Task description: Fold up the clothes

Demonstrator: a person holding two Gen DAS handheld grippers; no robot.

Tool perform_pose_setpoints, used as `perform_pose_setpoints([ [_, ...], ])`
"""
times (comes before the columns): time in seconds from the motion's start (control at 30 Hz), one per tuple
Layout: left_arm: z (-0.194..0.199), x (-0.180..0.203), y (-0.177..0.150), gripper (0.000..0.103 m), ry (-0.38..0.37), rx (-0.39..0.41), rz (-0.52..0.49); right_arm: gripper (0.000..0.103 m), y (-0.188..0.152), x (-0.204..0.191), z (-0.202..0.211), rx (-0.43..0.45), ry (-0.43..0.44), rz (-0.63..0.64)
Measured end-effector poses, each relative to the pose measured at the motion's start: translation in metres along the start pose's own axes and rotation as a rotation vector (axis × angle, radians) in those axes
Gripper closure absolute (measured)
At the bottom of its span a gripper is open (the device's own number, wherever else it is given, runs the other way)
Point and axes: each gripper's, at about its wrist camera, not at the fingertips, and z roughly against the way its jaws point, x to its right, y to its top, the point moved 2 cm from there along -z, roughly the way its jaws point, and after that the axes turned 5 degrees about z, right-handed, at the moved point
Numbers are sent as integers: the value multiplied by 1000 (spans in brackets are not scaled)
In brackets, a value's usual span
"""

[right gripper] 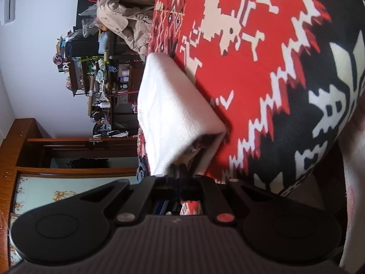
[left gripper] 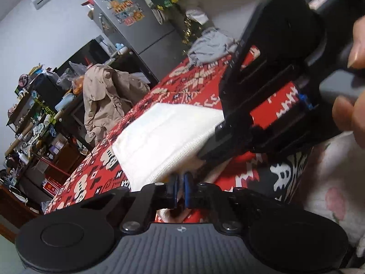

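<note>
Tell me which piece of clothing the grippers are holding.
The white folded cloth on the red patterned cover. The grey garment lies crumpled far behind, and the beige coat hangs off the surface.

Left tool [left gripper: 180, 188]: fingers nearly together, small gap between blue pads [left gripper: 188, 187], white cloth edge at tips, grip unclear. Right tool [right gripper: 179, 171]: jaws closed, pinching white cloth corner. In left wrist view, right tool body crosses upper right, tilted, person's fingers [left gripper: 355, 45] wrapped round its handle
</note>
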Motion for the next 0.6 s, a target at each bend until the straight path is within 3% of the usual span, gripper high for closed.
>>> perform_pose_setpoints([
  [0.07, 2, 0, -1, 98, -3, 5, -8, 86, -1, 3, -3, -3, -2, -21],
  [0.27, 3, 1, -1, 98, -4, 16, -47, 83, 0, 2, -17, 4, 32, -56],
  [0.33, 3, 4, -3, 98, -6, 11, -68, 84, 0, 0, -22, 7, 31, -58],
  [0.43, 2, 10, -5, 95, 9, 11, -125, 95, -1, -3, -26, 16, 6, -34],
  [0.6, 0, 17, -10, 98, 19, 7, -168, 97, -3, -12, -22, 49, -40, 18],
])
